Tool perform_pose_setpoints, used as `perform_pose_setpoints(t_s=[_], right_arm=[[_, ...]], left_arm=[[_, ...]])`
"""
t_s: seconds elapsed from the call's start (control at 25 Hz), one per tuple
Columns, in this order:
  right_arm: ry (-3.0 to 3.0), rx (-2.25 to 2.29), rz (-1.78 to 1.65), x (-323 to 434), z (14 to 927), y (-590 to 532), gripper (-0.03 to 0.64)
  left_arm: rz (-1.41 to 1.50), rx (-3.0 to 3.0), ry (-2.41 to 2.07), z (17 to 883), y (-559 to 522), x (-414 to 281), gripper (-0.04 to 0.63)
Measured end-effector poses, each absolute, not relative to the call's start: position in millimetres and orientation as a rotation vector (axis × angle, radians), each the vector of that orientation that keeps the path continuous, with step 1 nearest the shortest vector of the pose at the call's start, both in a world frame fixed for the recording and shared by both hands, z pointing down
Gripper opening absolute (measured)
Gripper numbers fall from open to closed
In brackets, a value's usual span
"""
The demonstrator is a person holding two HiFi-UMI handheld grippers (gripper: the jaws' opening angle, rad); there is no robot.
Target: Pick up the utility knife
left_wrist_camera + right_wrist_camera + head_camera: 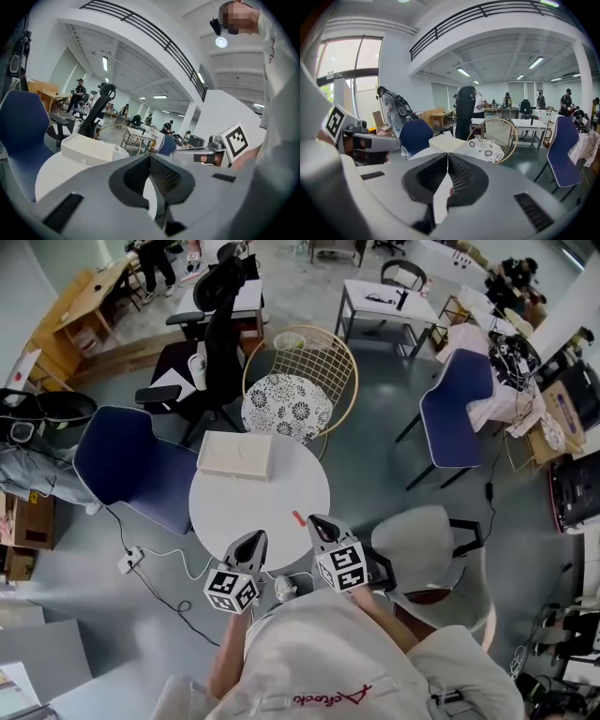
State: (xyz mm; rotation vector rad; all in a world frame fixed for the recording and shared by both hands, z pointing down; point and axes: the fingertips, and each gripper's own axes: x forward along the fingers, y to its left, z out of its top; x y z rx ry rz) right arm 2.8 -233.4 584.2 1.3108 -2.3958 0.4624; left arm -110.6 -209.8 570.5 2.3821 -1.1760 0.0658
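Observation:
The utility knife (298, 518) is a small red-orange thing lying on the round white table (225, 512), near its front right edge. My right gripper (319, 524) is shut and empty, with its tips right beside the knife, just right of it. A speck of red (450, 191) shows through the gap behind the right gripper's (448, 154) closed tips. My left gripper (253, 542) hovers at the table's front edge, left of the knife. In the left gripper view its jaws (150, 157) meet at the tips with nothing in them.
A flat white box (235, 455) lies at the table's far side. Around the table stand a blue chair (127, 465) at the left, a wire chair with a patterned cushion (291, 404) behind, and a white chair (427, 549) at the right. Cables run over the floor.

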Motion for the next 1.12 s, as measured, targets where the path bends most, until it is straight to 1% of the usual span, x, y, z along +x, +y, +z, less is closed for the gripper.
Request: perform_pose_setpoints(t_s=[0.4,1.12], right_arm=[[-2.361,1.285,0.53,5,607,-227,0.017],[-2.178,1.142,0.748,18,694,-149,0.017]], left_arm=[[0.101,2.34,-1.168,585,-203,-110,0.012],[0.181,2.224,-1.069,645,-161,-90,0.012]])
